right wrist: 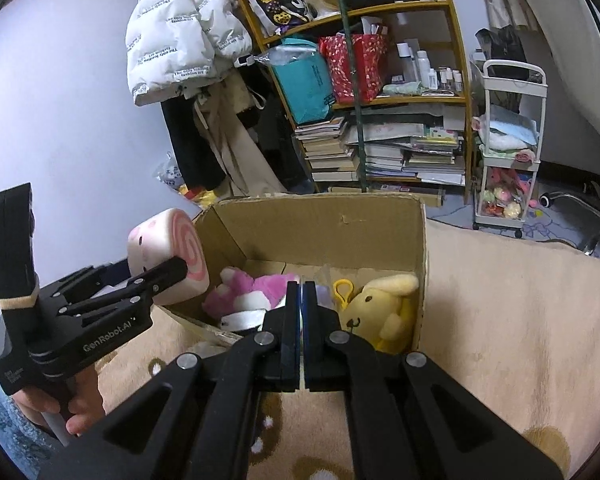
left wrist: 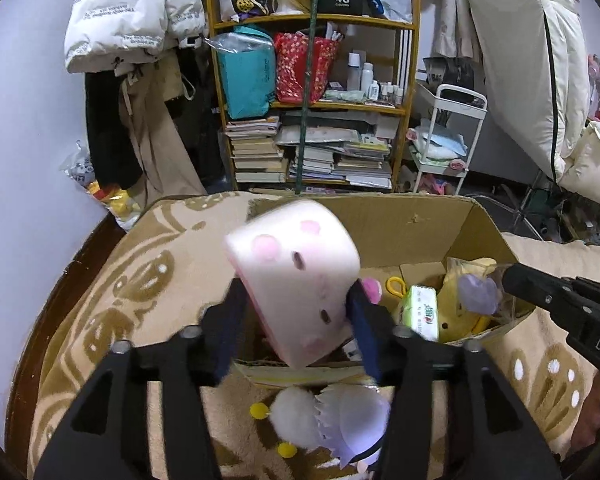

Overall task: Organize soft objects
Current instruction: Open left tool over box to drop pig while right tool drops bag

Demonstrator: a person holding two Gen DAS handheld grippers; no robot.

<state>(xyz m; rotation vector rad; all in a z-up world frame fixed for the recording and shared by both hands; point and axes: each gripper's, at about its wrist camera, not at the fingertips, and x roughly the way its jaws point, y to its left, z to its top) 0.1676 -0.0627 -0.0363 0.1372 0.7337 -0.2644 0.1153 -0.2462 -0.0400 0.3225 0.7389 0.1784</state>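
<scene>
The pink-and-white swirl-roll plush cushion with a printed face (left wrist: 296, 284) is clamped between the two blue-padded fingers of the left gripper (left wrist: 298, 320), held clear above the near left corner of the open brown cardboard box (right wrist: 340, 224). The grip sits across the cushion's flat sides, likely so that the soft body compresses evenly and does not slip.

Inside the box lie a magenta-and-white plush animal (right wrist: 248, 292), a yellow plush dog with a yellow clip ring (right wrist: 384, 304) and a small green-and-white tissue pack (left wrist: 422, 312). A white fluffy toy with lilac spiked trim (left wrist: 328, 416) lies on the beige patterned blanket (right wrist: 500, 320), just outside the box's near wall, not yet packed.

The right gripper (right wrist: 302, 312) is pressed fully together on nothing, parked at the box's near wall.

Judgement: the cushion is positioned for release into the box.
</scene>
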